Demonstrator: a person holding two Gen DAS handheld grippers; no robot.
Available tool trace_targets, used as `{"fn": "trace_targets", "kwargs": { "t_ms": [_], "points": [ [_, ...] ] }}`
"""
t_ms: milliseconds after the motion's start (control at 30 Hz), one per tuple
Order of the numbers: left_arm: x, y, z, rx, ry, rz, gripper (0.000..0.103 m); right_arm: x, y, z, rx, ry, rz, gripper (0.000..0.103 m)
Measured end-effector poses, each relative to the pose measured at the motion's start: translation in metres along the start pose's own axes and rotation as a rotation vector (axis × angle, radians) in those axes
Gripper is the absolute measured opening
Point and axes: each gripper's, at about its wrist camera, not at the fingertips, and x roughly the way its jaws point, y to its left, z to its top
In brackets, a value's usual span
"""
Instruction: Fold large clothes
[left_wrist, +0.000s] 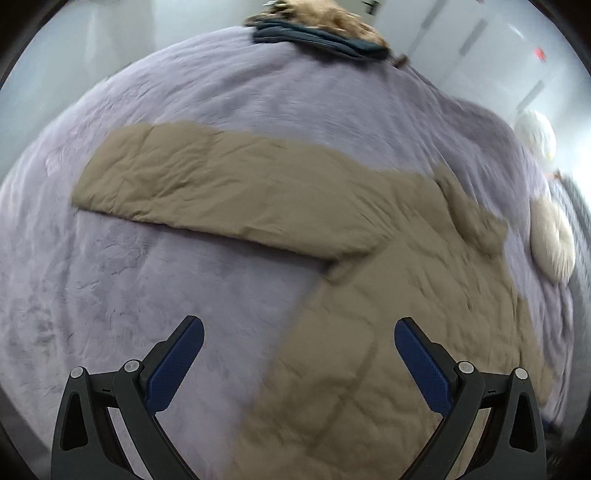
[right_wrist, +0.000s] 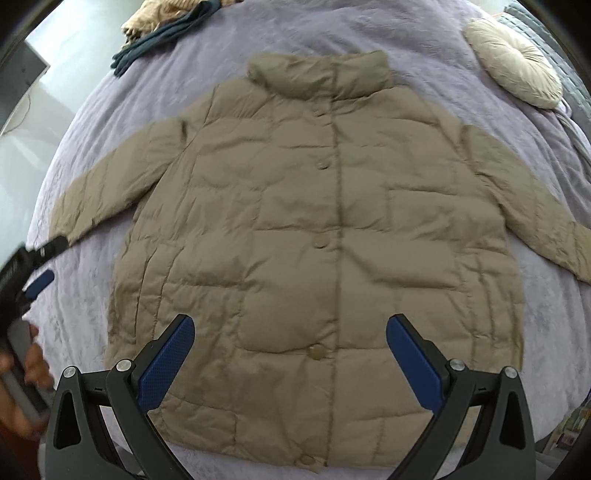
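Observation:
A tan quilted puffer jacket lies flat and buttoned, front up, on a lilac plush bedspread, collar away from me, both sleeves spread out. My right gripper is open and empty above the jacket's lower hem. My left gripper is open and empty above the jacket's side, below the spread sleeve. The left gripper also shows at the left edge of the right wrist view, near the sleeve cuff.
A pile of dark blue and tan clothes lies at the bed's far left. A round cream cushion sits at the far right beside a grey quilted cover. White walls and doors stand beyond the bed.

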Motion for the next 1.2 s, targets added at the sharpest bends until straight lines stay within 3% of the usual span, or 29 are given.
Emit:
{"fn": "trace_targets", "kwargs": {
  "t_ms": [167, 333, 600, 833, 933, 1000, 1033, 1067, 1133, 1200],
  "points": [
    [0.033, 0.055, 0.027, -0.167, -0.037, -0.095, 0.103, 0.024, 0.021, 0.004, -0.017, 0.004, 0.01, 0.103],
    [0.073, 0.096, 0.049, -0.275, -0.02, -0.154, 0.103, 0.036, 0.038, 0.017, -0.036, -0.002, 0.068, 0.103],
    [0.102, 0.129, 0.078, -0.335, -0.061, -0.155, 0.103, 0.052, 0.048, 0.042, -0.011, -0.044, 0.171, 0.103],
    [0.112, 0.142, 0.105, -0.342, -0.118, -0.114, 0.103, 0.066, 0.085, 0.061, -0.144, -0.104, 0.174, 0.103],
    [0.11, 0.145, 0.112, -0.339, -0.139, -0.075, 0.089, 0.076, 0.101, 0.074, -0.179, -0.061, 0.158, 0.103],
    [0.11, 0.144, 0.119, -0.313, -0.141, -0.045, 0.058, 0.085, 0.105, 0.084, -0.145, -0.036, 0.174, 0.103],
    [0.11, 0.146, 0.121, -0.3, -0.141, -0.05, 0.048, 0.089, 0.104, 0.088, -0.116, -0.033, 0.199, 0.103],
    [0.109, 0.147, 0.123, -0.289, -0.138, -0.064, 0.032, 0.093, 0.103, 0.095, -0.076, -0.039, 0.239, 0.1],
    [0.103, 0.15, 0.127, -0.28, -0.145, -0.086, 0.029, 0.098, 0.105, 0.106, -0.046, -0.057, 0.269, 0.082],
    [0.095, 0.146, 0.132, -0.245, -0.164, -0.081, 0.019, 0.108, 0.11, 0.117, -0.029, -0.049, 0.284, 0.021]
  ]
}}
